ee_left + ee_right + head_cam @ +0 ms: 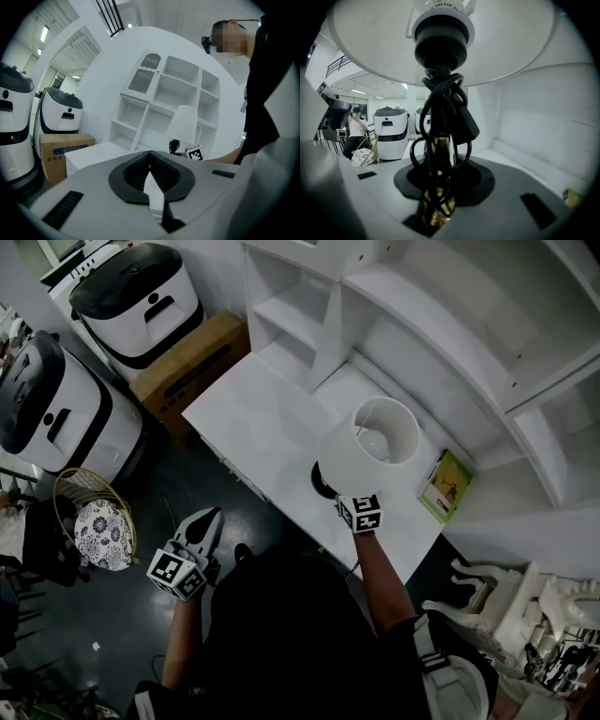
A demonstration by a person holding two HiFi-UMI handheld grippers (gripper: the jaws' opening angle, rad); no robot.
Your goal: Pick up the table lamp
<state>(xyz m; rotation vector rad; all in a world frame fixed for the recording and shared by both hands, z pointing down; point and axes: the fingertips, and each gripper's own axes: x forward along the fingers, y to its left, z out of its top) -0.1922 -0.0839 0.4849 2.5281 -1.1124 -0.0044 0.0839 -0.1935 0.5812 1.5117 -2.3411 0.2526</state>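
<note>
Right gripper [437, 199]: fingers clamped on brass stem [436, 154] of table lamp [370, 446], frame centre, base by the desk [253, 418] near edge. Hazard: top-heavy shade may pivot or slide in that narrow grip; wound cord [457, 117] could snag. Pose: right forearm reaching forward, angled slightly down; left gripper [199, 538] lower left, fingers together, empty.

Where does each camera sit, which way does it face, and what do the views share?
Head view: on the person's head, looking steeply down at the white desk and table lamp; shows both forearms, the left hand-held gripper and right hand-held gripper.
Left gripper view: on the left hand-held gripper, facing along its shut jaws to the shelf unit; torso at right.
Right gripper view: on the right hand-held gripper, looking up the stem it clamps.
Shared: the table lamp shows in all three.
</note>
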